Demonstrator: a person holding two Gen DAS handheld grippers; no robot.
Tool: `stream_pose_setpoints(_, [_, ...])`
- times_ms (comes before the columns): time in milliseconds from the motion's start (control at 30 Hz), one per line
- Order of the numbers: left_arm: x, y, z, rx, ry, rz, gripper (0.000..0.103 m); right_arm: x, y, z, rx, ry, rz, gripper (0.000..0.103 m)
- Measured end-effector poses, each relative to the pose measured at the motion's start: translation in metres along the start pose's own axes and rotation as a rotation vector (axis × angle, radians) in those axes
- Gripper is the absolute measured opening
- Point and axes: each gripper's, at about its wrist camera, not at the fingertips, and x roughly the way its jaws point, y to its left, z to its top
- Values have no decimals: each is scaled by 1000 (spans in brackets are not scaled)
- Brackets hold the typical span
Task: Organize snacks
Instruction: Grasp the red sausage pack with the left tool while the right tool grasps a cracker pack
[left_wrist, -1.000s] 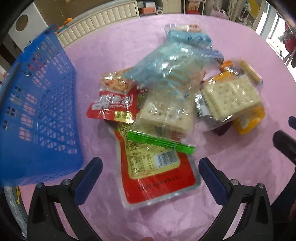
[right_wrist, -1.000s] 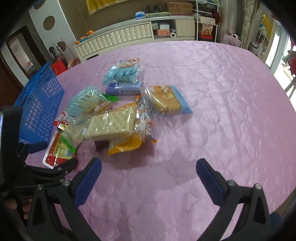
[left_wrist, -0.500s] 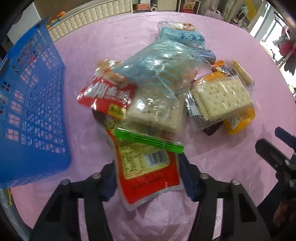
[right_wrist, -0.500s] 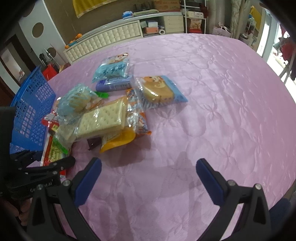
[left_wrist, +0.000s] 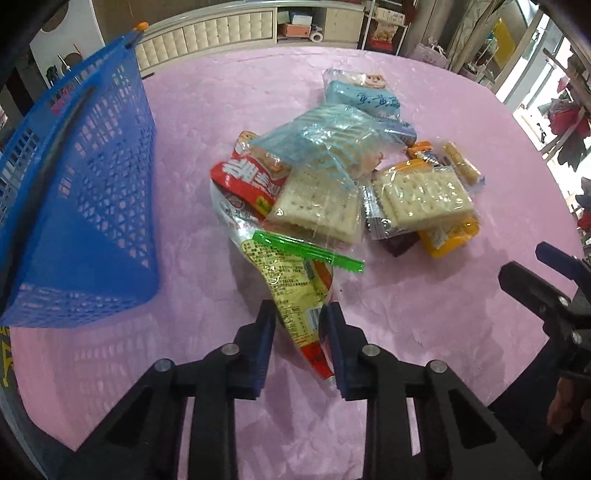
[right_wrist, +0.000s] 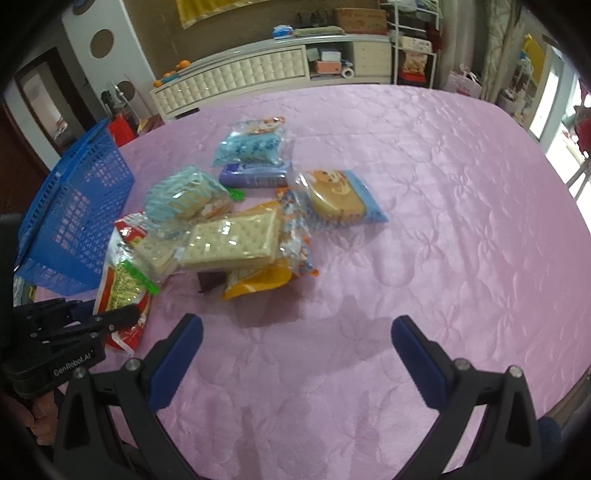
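Just right of the blue basket (left_wrist: 79, 192), on the pink worktop (left_wrist: 424, 314), lies the snack pile. Nearest the basket, a red-and-yellow pouch (left_wrist: 295, 295) reaching out of the pile's near edge, its lower end pinched between the blue pads of the left claw (left_wrist: 298, 332), jaws drawn nearly together on the crumpled film. Across the pouch's upper part, a green strip (left_wrist: 308, 251), the seal edge of a clear cracker bag (left_wrist: 317, 206) resting partly on top of it. Beside that bag on the basket side, a red packet with white lettering (left_wrist: 247, 181). Above both, a pale blue striped bag (left_wrist: 332, 140); beyond it, farther from the basket, a blue bag with a cartoon face (left_wrist: 364, 96) and a purple bar (right_wrist: 255, 175) just beside it. Farther right from the basket, a second cracker pack (left_wrist: 421, 195) stacked on a yellow packet (left_wrist: 450, 236) and a dark wrapper (left_wrist: 400, 245). Farthest from the basket, a round cake in a blue-edged wrapper (right_wrist: 340, 197), touching the pile's edge.

Well right of the basket, over bare cloth on the near side of the pile, hangs the right claw (right_wrist: 295, 354), jaws spread wide, gripping nothing. Behind the basket, past the worktop's far edge, a white cabinet (right_wrist: 236, 74) along the wall.
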Motion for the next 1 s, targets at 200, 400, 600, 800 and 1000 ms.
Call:
stream_pose_setpoints(200, [-39, 2, -7, -10, -74, -16, 19, -2, 9, 10, -48, -2, 16, 103])
stream_pose_setpoints(400, [-73, 3, -13, -16, -167, -4, 8, -2, 22, 27, -160, -16, 81, 103])
stream_pose_setpoints(600, [-78, 11, -7, -40, -187, -14, 6, 24, 42, 48, -352, 50, 171, 103])
stream_pose_setpoints(800, [-66, 6, 0, -42, -191, -13, 5, 59, 56, 64, -550, 143, 184, 96])
stream_pose_setpoints(1000, [-52, -2, 4, -29, -174, 15, 5, 84, 70, 65, -706, 219, 199, 86])
